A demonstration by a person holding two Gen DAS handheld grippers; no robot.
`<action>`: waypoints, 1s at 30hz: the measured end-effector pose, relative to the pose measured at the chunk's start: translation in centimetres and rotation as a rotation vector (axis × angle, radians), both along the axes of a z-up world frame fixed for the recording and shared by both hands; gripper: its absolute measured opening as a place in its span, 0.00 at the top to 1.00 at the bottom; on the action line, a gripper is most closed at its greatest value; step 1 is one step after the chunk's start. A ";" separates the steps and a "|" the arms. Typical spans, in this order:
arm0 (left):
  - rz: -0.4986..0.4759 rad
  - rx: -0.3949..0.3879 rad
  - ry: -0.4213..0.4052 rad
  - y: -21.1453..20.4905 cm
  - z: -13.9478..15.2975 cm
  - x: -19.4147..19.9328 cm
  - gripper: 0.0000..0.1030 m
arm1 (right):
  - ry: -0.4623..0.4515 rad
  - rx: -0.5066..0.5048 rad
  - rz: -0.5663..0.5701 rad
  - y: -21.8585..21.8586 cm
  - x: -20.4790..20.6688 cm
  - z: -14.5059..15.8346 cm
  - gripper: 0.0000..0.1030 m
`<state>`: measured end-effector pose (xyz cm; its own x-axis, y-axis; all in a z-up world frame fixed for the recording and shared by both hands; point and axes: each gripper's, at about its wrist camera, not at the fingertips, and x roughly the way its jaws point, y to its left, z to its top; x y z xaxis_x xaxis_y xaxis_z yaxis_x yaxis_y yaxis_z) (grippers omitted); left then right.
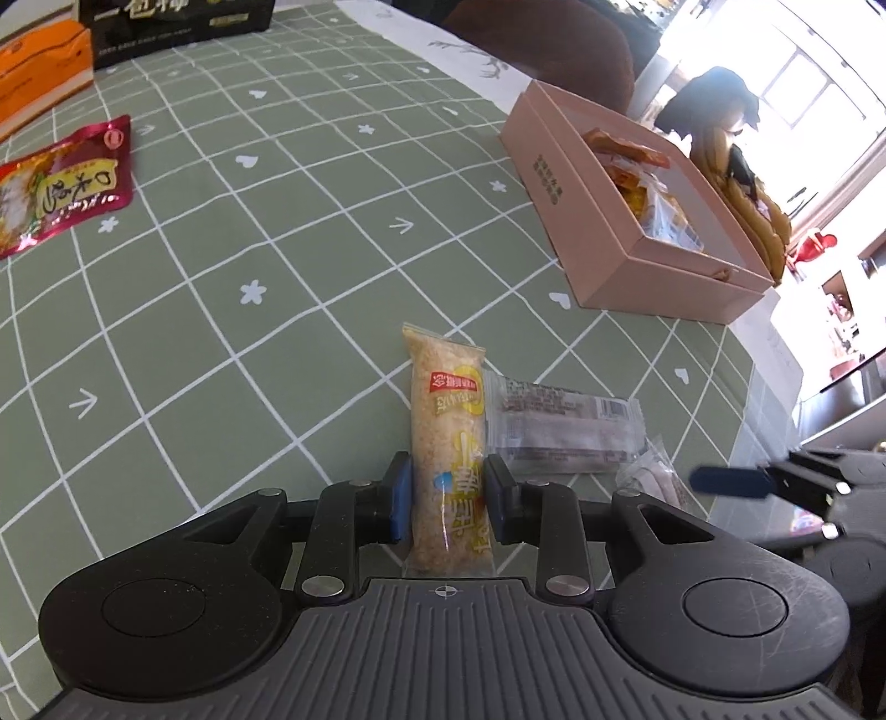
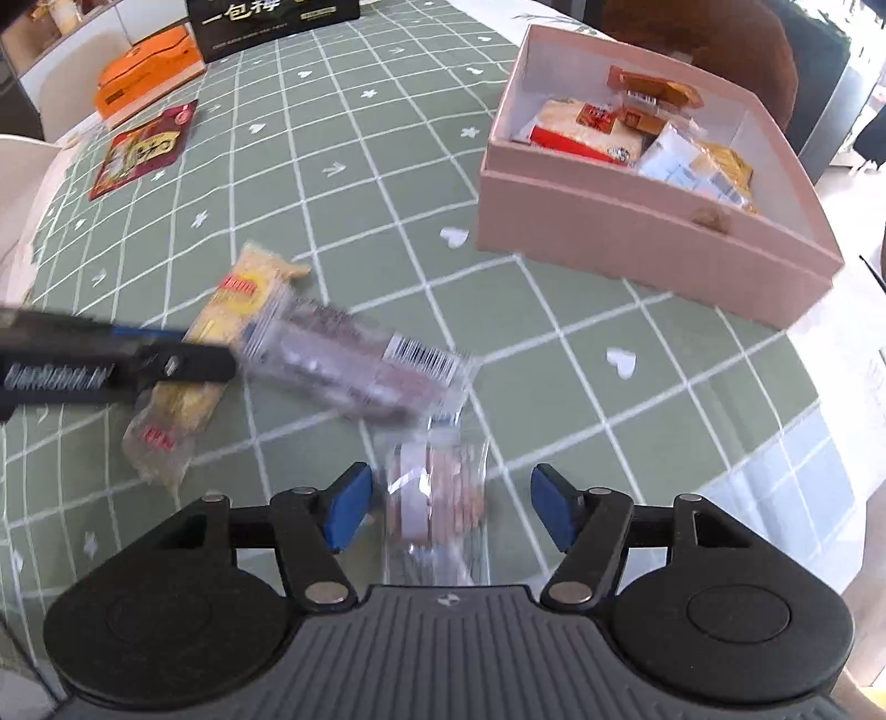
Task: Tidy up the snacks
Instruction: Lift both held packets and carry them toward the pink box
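Left wrist view: left gripper (image 1: 448, 498) clamped on the rice bar (image 1: 448, 437); pink box (image 1: 620, 243) far right.
Right wrist view: right gripper (image 2: 449, 512) fingers apart, pads clear of the clear-wrapped snack (image 2: 434, 493) between them; barcode packet (image 2: 354, 365) just beyond.

Round table (image 2: 692, 421) under a sage-green cloth gridded in white, printed with small hearts, flowers and arrows; a white cloth shows beneath at the far edge. Brown upholstered chair back (image 1: 542, 50) stands behind the far edge. Bright, overexposed window (image 1: 803, 83) beyond the right edge; daylight glares across the cloth there. Pale shelving (image 1: 847, 310) at right, contents unclear.
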<state>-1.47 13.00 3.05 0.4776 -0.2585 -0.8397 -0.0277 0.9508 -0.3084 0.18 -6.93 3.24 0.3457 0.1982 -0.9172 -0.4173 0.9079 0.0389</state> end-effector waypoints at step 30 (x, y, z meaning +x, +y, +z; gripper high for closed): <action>-0.110 -0.040 -0.076 -7.7 0.7 -9.3 0.69 | -0.042 0.035 -0.188 -6.8 -3.3 1.7 0.65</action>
